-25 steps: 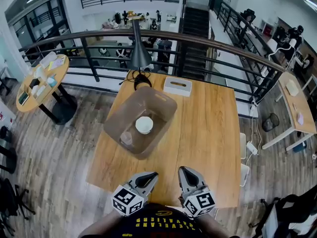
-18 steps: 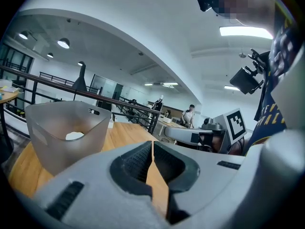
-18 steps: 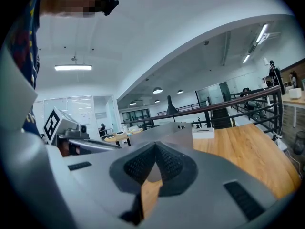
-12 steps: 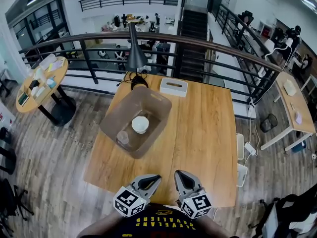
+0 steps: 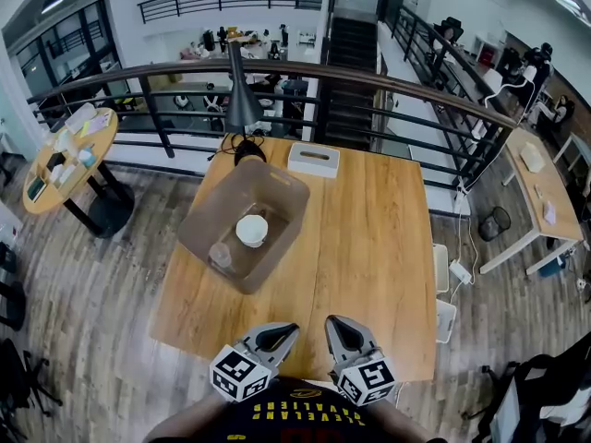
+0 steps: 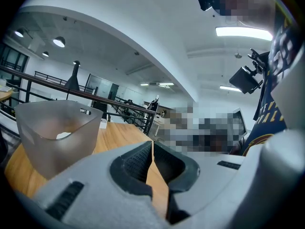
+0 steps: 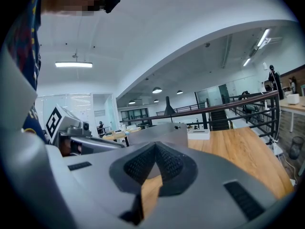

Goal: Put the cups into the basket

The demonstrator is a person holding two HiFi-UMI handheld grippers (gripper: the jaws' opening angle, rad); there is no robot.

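1. The wooden table (image 5: 369, 238) was the biggest thing. I saw no cup left out on its bare top, so the job looked about done.
2. The see-through grey basket (image 5: 199, 224) sat at about 10 o'clock from the table's middle. The good thing to do was to leave it alone and not bump it.
3. The left gripper (image 5: 282, 330) waited at the table's 6 o'clock edge, well apart from the basket. Its jaws were pressed together with nothing in them.
4. The right gripper (image 5: 336, 325) waited just beside it at 6 o'clock. Its jaws were pressed together too, and empty. Keeping both low and quiet there seemed the safe way to finish.
5. The white cup (image 5: 251, 231) sat inside the basket, near its middle.
6. The little clear cup (image 5: 220, 256) was inside too, at about 7 o'clock from the white one. It was hard to see, so a good look before stopping would help.
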